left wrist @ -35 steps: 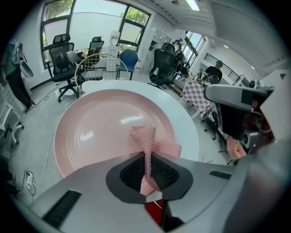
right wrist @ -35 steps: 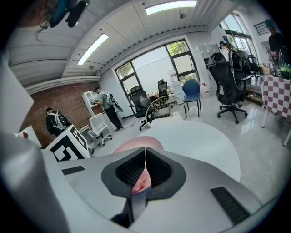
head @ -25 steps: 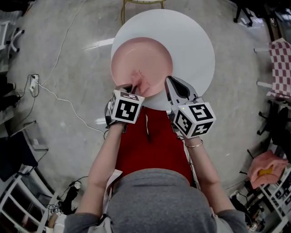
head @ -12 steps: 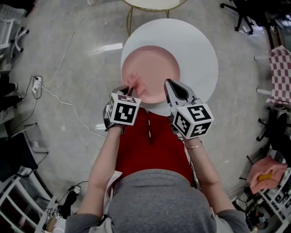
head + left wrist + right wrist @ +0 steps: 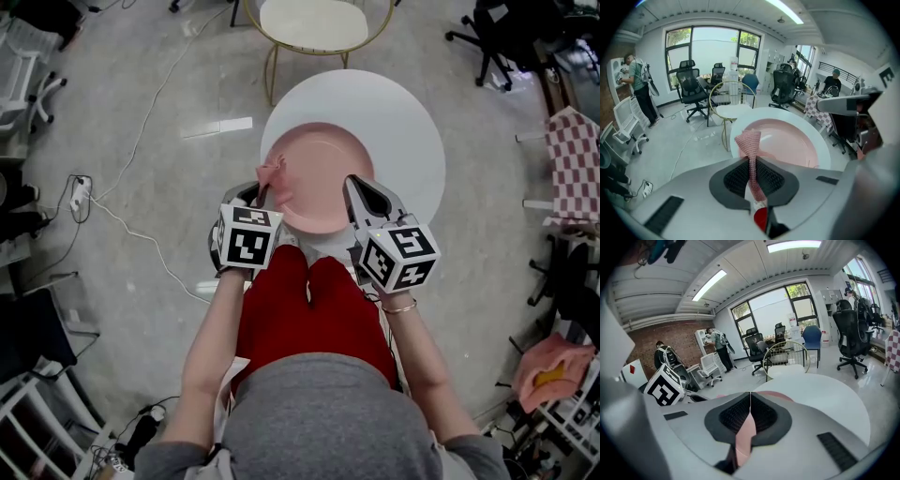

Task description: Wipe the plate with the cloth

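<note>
A pink plate (image 5: 323, 173) lies on the near side of a round white table (image 5: 394, 117). My right gripper (image 5: 359, 194) is shut on the plate's near right rim; in the right gripper view the pink rim (image 5: 744, 433) runs between the closed jaws. My left gripper (image 5: 261, 192) is shut on a pink knitted cloth (image 5: 272, 174), which sticks up at the plate's left edge. In the left gripper view the cloth (image 5: 751, 154) stands up from the closed jaws, in front of the plate (image 5: 787, 140).
A gold-framed chair (image 5: 314, 26) stands just beyond the table. A white cable (image 5: 122, 220) runs across the floor at left. Office chairs (image 5: 487, 28) and a checkered cloth (image 5: 577, 150) are at right. The person's red-trousered legs (image 5: 309, 309) sit below the table edge.
The cloth in the left gripper has moved from the plate's near middle leftward to its left edge. The right gripper has kept its hold on the rim.
</note>
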`<state>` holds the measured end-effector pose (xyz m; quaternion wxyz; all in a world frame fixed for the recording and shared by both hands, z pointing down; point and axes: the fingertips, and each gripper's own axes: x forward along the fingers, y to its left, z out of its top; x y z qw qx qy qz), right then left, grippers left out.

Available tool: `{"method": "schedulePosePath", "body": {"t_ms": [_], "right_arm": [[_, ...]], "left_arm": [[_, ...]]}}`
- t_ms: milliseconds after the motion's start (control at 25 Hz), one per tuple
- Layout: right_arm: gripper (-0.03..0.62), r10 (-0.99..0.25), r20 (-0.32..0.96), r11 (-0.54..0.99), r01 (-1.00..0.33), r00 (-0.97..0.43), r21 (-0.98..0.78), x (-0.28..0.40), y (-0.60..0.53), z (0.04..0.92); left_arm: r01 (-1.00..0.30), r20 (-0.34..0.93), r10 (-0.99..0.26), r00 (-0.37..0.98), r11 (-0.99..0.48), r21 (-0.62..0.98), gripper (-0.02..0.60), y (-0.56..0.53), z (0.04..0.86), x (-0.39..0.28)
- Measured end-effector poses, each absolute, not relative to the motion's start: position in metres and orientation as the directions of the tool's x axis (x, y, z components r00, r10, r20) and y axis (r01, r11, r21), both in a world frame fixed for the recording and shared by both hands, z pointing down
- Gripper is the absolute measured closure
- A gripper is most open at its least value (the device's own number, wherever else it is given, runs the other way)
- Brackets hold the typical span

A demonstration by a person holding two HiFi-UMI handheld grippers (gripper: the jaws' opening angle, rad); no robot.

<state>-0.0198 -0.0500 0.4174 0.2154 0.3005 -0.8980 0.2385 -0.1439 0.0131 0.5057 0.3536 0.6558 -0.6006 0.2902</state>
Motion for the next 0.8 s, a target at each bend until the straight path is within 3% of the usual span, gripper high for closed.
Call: {"method": "schedulePosePath", "body": {"t_ms": [440, 800], "right_arm": [[0.565, -0.463, 0.42, 0.752, -0.597, -0.78, -0.28, -0.01, -0.058, 0.376], [0.565, -0.472, 0.28, 0.802, -0.539, -0.836, -0.257, 0.016, -0.044, 0.325]], "left_arm": [[-0.999, 0.601, -0.799, 0.011, 0.023, 0.049, 0.546, -0.002, 0.419, -0.142], [-0.997, 0.424, -0.904, -0.058, 0.074, 0.021, 0.546, 0.013, 0.346, -0.116]]}}
